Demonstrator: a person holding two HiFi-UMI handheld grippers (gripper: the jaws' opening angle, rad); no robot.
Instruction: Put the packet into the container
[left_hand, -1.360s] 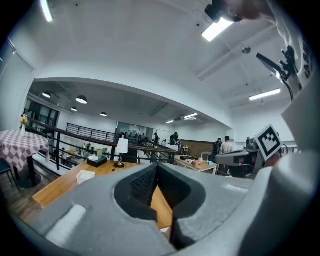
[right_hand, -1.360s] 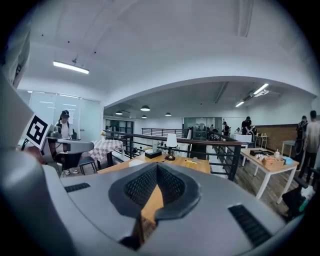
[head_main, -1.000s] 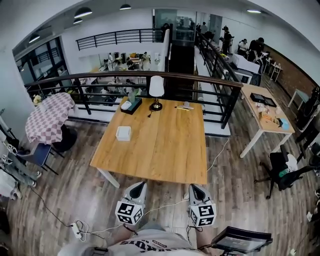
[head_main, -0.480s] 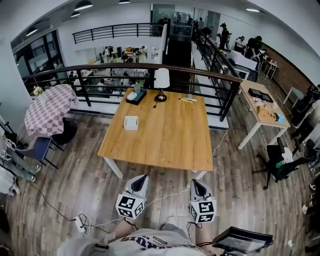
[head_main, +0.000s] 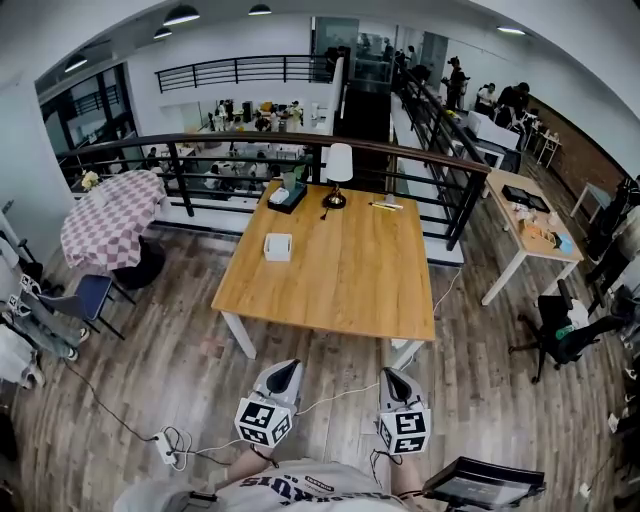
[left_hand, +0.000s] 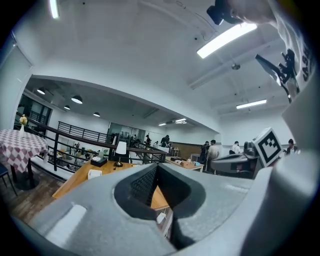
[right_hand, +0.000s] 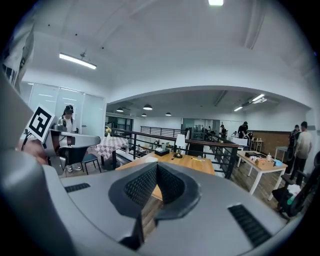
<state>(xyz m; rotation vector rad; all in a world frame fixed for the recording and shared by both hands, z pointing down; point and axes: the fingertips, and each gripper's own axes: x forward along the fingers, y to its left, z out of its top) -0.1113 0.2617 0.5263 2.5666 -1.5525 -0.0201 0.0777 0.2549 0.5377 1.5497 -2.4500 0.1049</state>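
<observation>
The left gripper (left_hand: 157, 167) fills the near bottom of the view, big and grey. Its two jaws are closed together, with nothing between them. Past them stands a wooden table (left_hand: 75, 181). On it sit a white box (left_hand: 94, 173), a dark box (left_hand: 98, 161) and, at the far end, a lamp (left_hand: 120, 149). A black railing (left_hand: 65, 143) runs behind the table. Far to the left is a checked tablecloth (left_hand: 17, 149). To the right is the right gripper (left_hand: 216, 163) with its black and white cube. Some people (left_hand: 212, 150) stand far off.
</observation>
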